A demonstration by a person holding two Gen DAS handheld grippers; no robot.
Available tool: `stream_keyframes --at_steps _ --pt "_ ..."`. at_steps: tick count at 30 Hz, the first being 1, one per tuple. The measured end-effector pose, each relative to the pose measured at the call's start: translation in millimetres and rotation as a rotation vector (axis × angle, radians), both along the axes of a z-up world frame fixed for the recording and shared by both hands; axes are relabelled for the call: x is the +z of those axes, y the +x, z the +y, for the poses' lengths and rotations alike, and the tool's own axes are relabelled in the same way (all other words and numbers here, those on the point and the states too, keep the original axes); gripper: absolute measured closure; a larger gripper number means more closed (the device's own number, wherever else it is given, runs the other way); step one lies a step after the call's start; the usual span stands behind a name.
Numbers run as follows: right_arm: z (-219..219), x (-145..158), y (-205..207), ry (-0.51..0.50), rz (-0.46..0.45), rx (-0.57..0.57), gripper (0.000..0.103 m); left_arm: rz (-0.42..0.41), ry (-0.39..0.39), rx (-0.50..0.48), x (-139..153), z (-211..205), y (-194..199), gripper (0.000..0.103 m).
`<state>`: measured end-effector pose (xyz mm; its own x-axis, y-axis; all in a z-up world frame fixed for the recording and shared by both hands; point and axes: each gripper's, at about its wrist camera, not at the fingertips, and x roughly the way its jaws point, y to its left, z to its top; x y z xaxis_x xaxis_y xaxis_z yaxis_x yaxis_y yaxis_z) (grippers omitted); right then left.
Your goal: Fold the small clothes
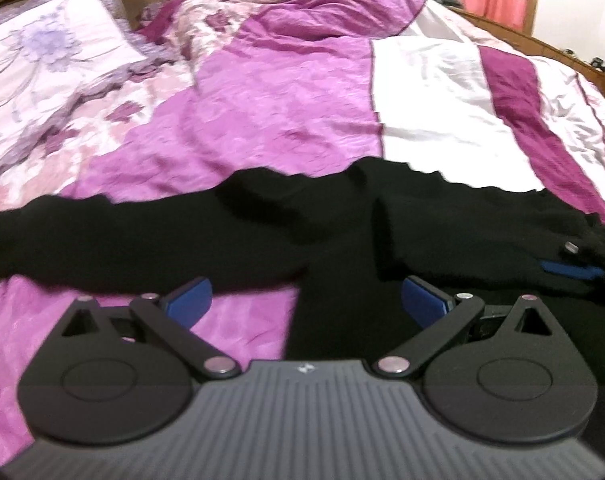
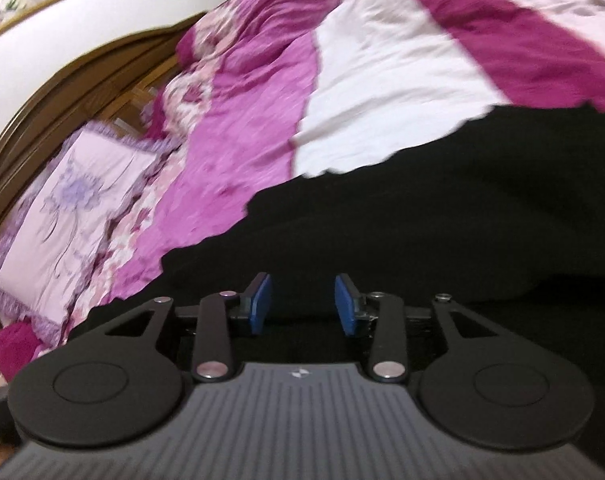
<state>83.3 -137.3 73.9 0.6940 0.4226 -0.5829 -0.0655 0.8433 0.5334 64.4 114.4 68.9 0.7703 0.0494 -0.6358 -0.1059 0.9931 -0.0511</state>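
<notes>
Left wrist view: showed a small black knit garment (image 1: 286, 232) spread across a crinkled purple, pink and white floral bedspread (image 1: 262, 112), one sleeve-like arm stretched far left, the body bunched toward the right. Judged barely begun: no neat fold visible, most of the folding left. Showed the left gripper (image 1: 306, 300) with blue-padded fingers (image 1: 188, 298) spread wide, holding nothing, poised at the garment's near edge. Glimpsed blue parts of the right gripper (image 1: 570, 266) at the garment's right end. Left plenty of bare bedspread beyond the far hem for laying a fold over; a frilled floral pillow (image 1: 50, 36) sat well apart, upper left.

Right wrist view: looked tilted and blurred. Showed the right gripper (image 2: 302, 304) low over black fabric (image 2: 422, 216), blue pads parted, clamping nothing. Showed the wavy hem meeting the white band of bedspread (image 2: 382, 80); open room beyond, wooden headboard (image 2: 62, 92) far off.
</notes>
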Motion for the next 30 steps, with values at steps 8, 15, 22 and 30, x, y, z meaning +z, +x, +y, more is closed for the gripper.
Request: stream_keyframes --at_steps 8,15,22,30 --pt "-65.9 -2.2 -39.5 -0.044 -0.007 -0.11 0.057 0.004 -0.008 -0.053 -5.1 -23.6 23.6 0.0" --pt "-110.5 -22.9 -63.1 -0.001 0.038 -0.27 0.057 0.023 -0.036 -0.067 -15.7 -26.5 43.3 0.0" --pt "-144.9 -47.2 -68.7 0.134 0.059 -0.442 0.057 0.059 -0.063 -0.07 -31.0 -29.2 65.3 0.006" --pt "-156.8 -57.4 -49.7 0.197 0.0 -0.539 0.057 0.07 -0.166 -0.11 -45.4 -33.7 91.5 0.039"
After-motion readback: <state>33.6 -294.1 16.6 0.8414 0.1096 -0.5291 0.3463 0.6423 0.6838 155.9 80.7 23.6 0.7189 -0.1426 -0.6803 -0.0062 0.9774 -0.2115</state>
